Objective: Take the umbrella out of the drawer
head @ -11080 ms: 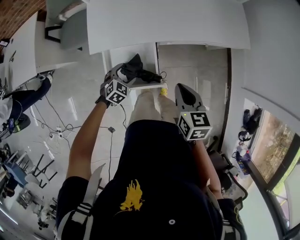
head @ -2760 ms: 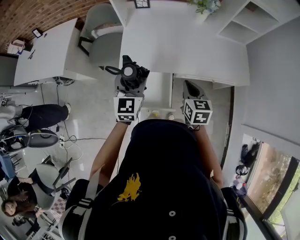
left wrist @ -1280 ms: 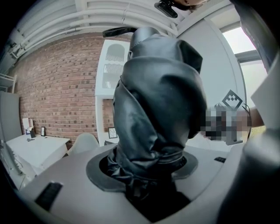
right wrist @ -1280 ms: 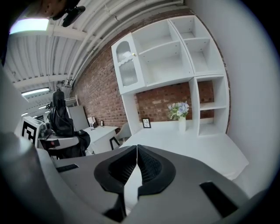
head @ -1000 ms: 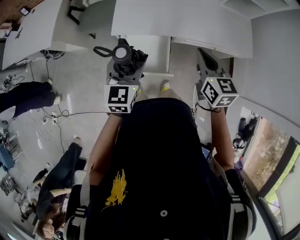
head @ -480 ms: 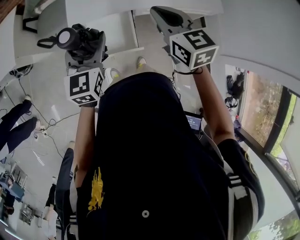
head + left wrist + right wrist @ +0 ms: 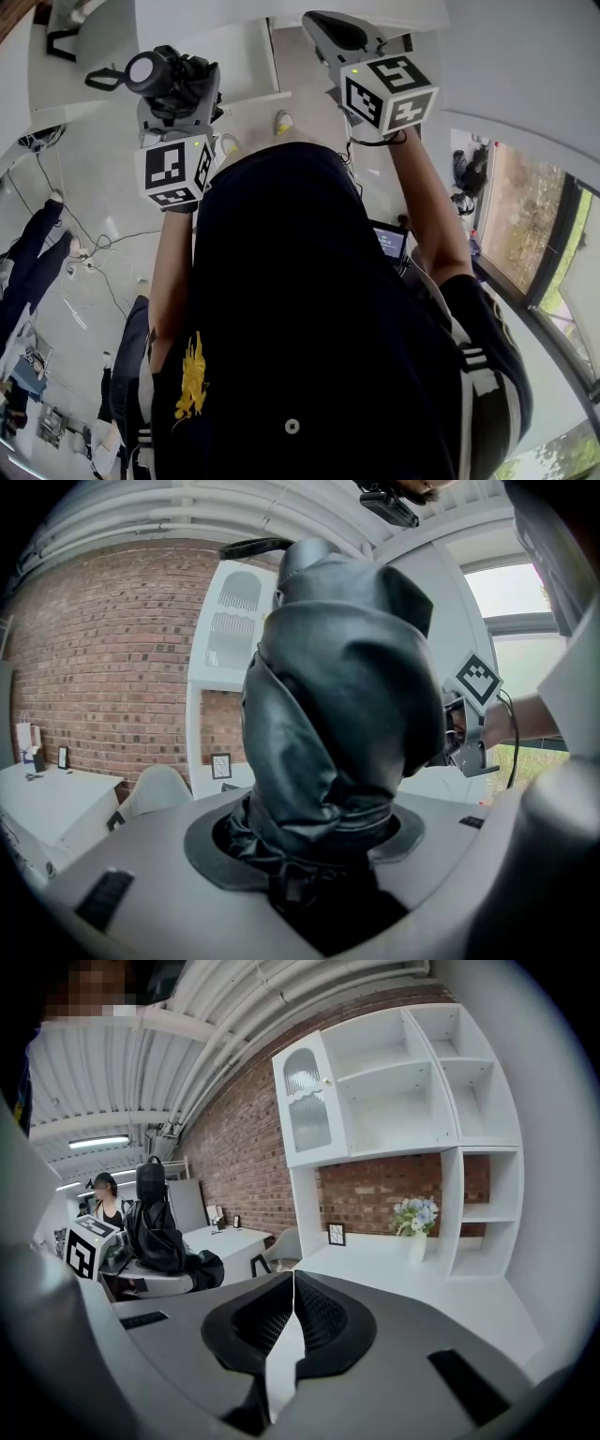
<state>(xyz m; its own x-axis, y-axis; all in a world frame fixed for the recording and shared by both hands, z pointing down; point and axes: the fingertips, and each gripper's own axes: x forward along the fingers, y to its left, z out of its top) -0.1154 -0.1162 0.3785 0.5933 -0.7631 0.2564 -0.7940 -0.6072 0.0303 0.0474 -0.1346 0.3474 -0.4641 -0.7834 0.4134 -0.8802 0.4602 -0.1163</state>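
Your head view is looking steeply down over you; both gripper views are facing roughly level, close along their fingers [image 7: 321,1314], sharing the brick wall [image 7: 94,667].

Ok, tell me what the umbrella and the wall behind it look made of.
The umbrella looks like thin black synthetic cloth, perhaps nylon or polyester, and slightly glossy: it bunches in soft creases with a pale sheen. The wall is matte red-brown brick, with its mortar lines showing.

A flower vase [image 7: 416,1237] and a small frame [image 7: 337,1234] stand on the white desk [image 7: 375,1262]; shelves [image 7: 403,1091] rise above it, a chair [image 7: 284,1242] beside it, brick wall [image 7: 239,1162] behind.
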